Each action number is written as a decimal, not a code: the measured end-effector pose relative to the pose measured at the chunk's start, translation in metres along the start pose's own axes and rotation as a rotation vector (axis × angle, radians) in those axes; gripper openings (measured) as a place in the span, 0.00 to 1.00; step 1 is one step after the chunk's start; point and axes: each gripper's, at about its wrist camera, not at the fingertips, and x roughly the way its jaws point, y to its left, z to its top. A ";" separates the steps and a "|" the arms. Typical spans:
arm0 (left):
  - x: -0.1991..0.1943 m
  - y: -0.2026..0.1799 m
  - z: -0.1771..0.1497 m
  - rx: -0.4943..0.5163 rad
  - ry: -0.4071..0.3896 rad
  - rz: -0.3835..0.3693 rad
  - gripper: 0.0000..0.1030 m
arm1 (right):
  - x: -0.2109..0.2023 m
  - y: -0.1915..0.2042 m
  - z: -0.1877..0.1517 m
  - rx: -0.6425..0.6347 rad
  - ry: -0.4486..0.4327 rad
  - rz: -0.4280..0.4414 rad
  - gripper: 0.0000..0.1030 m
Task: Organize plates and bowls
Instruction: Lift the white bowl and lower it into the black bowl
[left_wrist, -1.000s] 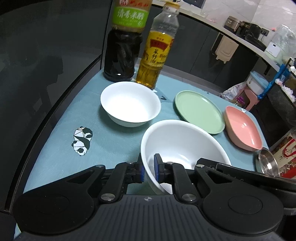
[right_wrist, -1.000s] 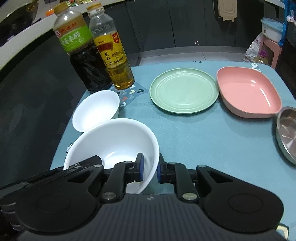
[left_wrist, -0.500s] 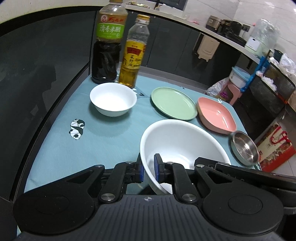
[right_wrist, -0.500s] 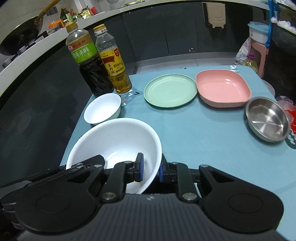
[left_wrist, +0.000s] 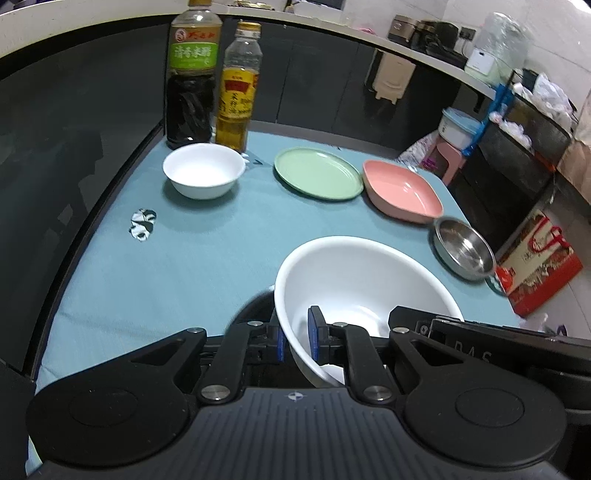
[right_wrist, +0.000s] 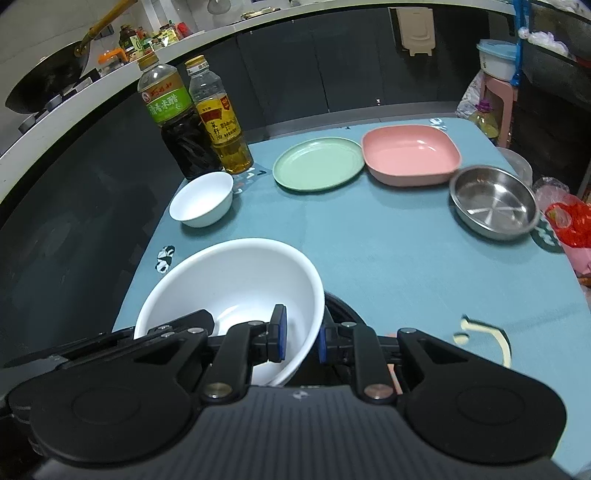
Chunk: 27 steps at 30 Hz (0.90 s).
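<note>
My left gripper (left_wrist: 296, 338) is shut on the left rim of a large white bowl (left_wrist: 362, 284). My right gripper (right_wrist: 300, 338) is shut on the right rim of the same bowl (right_wrist: 236, 280). The bowl is held up off the blue tablecloth, near its front edge. Farther back stand a small white bowl (left_wrist: 204, 170), a green plate (left_wrist: 317, 172), a pink square dish (left_wrist: 402, 190) and a steel bowl (left_wrist: 463, 248). They also show in the right wrist view: small white bowl (right_wrist: 202, 198), green plate (right_wrist: 318, 168), pink dish (right_wrist: 410, 153), steel bowl (right_wrist: 493, 201).
A dark vinegar bottle (left_wrist: 191, 77) and an oil bottle (left_wrist: 238, 88) stand at the table's back left. A red box (left_wrist: 535, 258) sits on the floor to the right. A pink stool (right_wrist: 496, 96) and dark cabinets lie beyond the table.
Both grippers have lifted the large white bowl and drawn it back from the small bowl toward the front edge. The other dishes have not moved.
</note>
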 end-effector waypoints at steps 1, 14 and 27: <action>-0.001 -0.002 -0.003 0.004 0.004 -0.001 0.10 | -0.002 -0.002 -0.003 0.004 0.000 -0.001 0.19; -0.005 -0.016 -0.024 0.047 0.038 -0.005 0.11 | -0.011 -0.017 -0.026 0.038 0.010 -0.016 0.19; -0.001 -0.014 -0.035 0.052 0.076 -0.008 0.11 | -0.011 -0.021 -0.038 0.037 0.033 -0.031 0.19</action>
